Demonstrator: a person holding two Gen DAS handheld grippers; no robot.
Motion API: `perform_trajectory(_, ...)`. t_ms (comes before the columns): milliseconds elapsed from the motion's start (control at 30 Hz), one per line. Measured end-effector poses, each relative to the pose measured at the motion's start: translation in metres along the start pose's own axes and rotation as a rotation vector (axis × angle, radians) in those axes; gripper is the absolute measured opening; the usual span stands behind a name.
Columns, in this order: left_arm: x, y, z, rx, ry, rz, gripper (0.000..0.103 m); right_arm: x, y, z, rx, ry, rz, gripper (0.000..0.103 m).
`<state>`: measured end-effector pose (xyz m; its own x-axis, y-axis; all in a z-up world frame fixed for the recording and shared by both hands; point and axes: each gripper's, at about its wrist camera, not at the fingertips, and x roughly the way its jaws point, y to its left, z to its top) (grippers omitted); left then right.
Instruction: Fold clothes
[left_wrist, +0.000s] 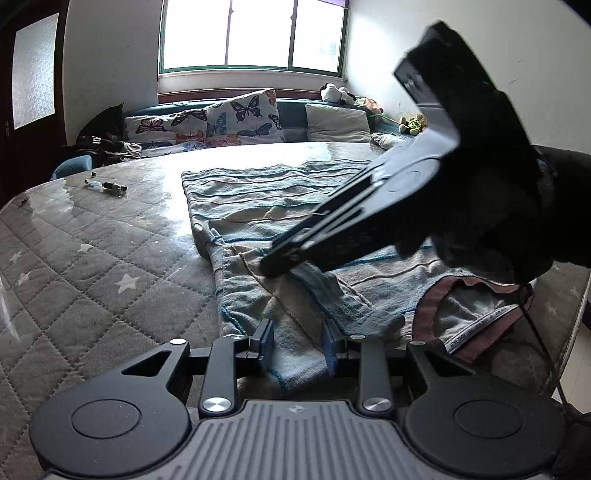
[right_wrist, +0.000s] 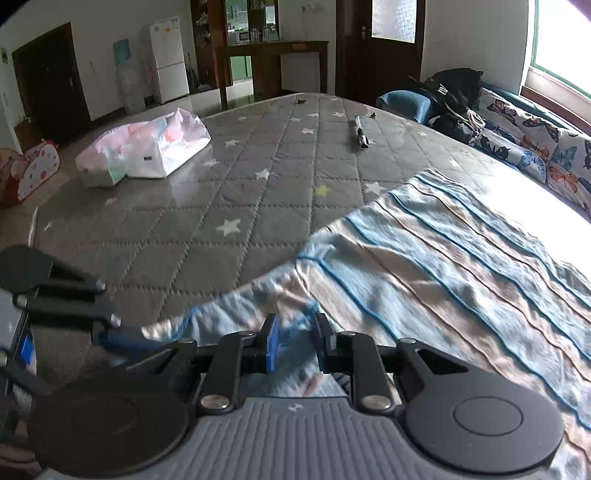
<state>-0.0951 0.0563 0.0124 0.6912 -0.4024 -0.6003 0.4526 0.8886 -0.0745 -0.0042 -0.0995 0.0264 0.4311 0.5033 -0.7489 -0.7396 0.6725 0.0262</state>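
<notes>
The striped garment (left_wrist: 280, 206) lies spread on the quilted star-print mattress (left_wrist: 110, 258), its pink-trimmed neck opening (left_wrist: 476, 310) at the near right and its stripes running left to right toward the far edge. In the left wrist view the right gripper (left_wrist: 275, 264) comes in from the right with its fingers drawn nearly together, tips down on a sleeve fold at the garment's left side; whether cloth is pinched between them, I cannot tell. The left gripper (left_wrist: 297, 341) sits nearer, its fingers (left_wrist: 265, 339) narrowly parted with the garment's near edge lying between them, nothing clamped. From the right wrist view, that gripper (right_wrist: 295, 341) shows a narrow gap with blurred striped cloth in it. So the sleeve lies just ahead of the left fingers, and the right tips are already on it. A pen (left_wrist: 105, 184) rests well apart, far left.
</notes>
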Motion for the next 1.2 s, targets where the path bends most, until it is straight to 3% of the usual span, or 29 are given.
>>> perform_trajectory(267,-0.002,-0.001,-0.001,-0.002,0.002,0.008,0.032,-0.016,0.009,-0.007,-0.019,-0.024,0.007,0.019)
perform_trajectory(1200,-0.020,-0.002,0.003,0.016,0.005,0.058,0.034,-0.056,0.046,-0.054,-0.177,0.038,0.082,0.021)
